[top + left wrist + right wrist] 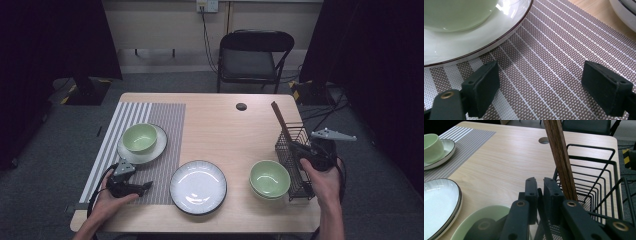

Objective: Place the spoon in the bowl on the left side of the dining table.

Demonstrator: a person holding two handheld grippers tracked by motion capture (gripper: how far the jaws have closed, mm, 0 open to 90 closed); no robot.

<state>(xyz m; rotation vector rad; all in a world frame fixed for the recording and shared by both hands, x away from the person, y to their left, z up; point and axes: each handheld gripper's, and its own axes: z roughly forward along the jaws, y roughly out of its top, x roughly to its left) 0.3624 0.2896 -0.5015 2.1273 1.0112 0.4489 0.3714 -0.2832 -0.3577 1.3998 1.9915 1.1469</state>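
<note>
**Right gripper clamps the wire basket, left gripper parked open on the mat**

The right gripper (539, 181) has its jaws narrowed to a slit. A thin dark wire runs up through that slit, so we read it as pinching the near wall of the wire basket (590, 146) rather than the sticks. The wooden chopsticks (560, 157) stand tilted inside the basket, just outside the right-hand jaw and a little beyond its tip, not between the pads. We judge that the wall is what's gripped because it gives a firm edge for steadying or shifting the whole basket with the sticks riding inside.

In the high view the right gripper (299, 149) sits at the basket's (295, 170) near-right side, with the chopsticks (280, 117) leaning away past the jaw tips. The loose green bowl (270, 177) is just beside the basket, on the left-hand jaw's side and below it. The ribbed white plate (198, 187) is further out that way.

The left gripper (540, 75) has its jaws wide with nothing between them, only the striped placemat (554, 50) under the gap. The served plate (461, 47) with its green cup-bowl (456, 12) lies just ahead of the left-hand jaw, not touching it. We read the left gripper (147, 186) as idle, low on the mat and out of the way.
</note>
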